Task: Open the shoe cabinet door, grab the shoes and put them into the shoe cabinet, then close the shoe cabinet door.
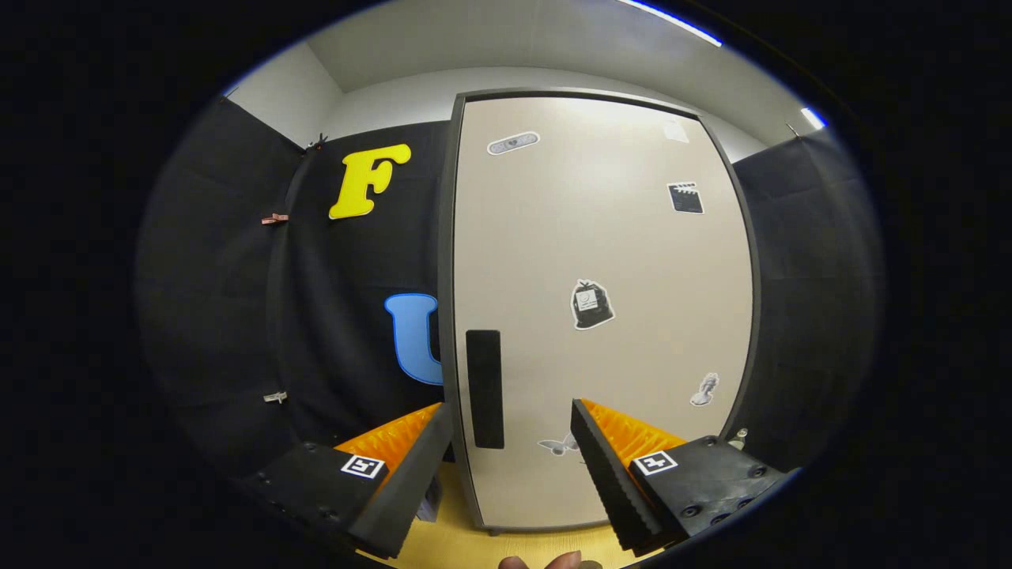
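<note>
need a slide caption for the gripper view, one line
Open gripper faces the closed shoe cabinet door, its dark vertical handle just ahead between the fingers.

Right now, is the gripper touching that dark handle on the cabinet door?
Apart. In the gripper view the open gripper frames the handle on the closed cabinet door, with door surface visible between each finger and the handle.
</note>
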Motion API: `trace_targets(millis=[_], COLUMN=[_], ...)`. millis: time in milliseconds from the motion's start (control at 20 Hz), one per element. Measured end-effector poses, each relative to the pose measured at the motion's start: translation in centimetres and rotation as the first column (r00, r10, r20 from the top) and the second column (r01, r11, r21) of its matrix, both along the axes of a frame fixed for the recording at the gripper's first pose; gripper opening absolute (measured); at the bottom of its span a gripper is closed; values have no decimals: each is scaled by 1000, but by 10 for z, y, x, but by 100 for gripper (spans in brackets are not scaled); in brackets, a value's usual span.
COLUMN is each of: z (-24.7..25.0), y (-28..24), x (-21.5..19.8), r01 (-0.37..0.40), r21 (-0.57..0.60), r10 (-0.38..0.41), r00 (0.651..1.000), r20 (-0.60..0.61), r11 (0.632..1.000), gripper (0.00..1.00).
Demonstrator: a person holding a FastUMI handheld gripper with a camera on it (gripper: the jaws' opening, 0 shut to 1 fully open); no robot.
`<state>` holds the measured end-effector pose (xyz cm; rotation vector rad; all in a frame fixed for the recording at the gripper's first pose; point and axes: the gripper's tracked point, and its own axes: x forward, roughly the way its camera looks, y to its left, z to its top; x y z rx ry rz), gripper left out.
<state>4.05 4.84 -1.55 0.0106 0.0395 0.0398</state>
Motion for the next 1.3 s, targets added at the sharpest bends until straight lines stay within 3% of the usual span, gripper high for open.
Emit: trace_targets(millis=[800, 850, 900, 1050, 1100, 1300], z=[-42, -43, -44, -40, -40, -42], y=[29, 29, 28, 19, 19, 19], x=[77, 80, 83, 88, 86, 86], r01=[15, 21, 27, 85, 92, 44], r21=[2, 12, 19, -3, -16, -22], r10=[-15, -20, -25, -85, -93, -45], r00=[997, 997, 996, 995, 994, 998], r20=[-76, -80, -83, -57, -51, -48], r11=[1000, 1000, 999, 996, 996, 999], gripper=[97, 93, 82, 62, 44, 29])
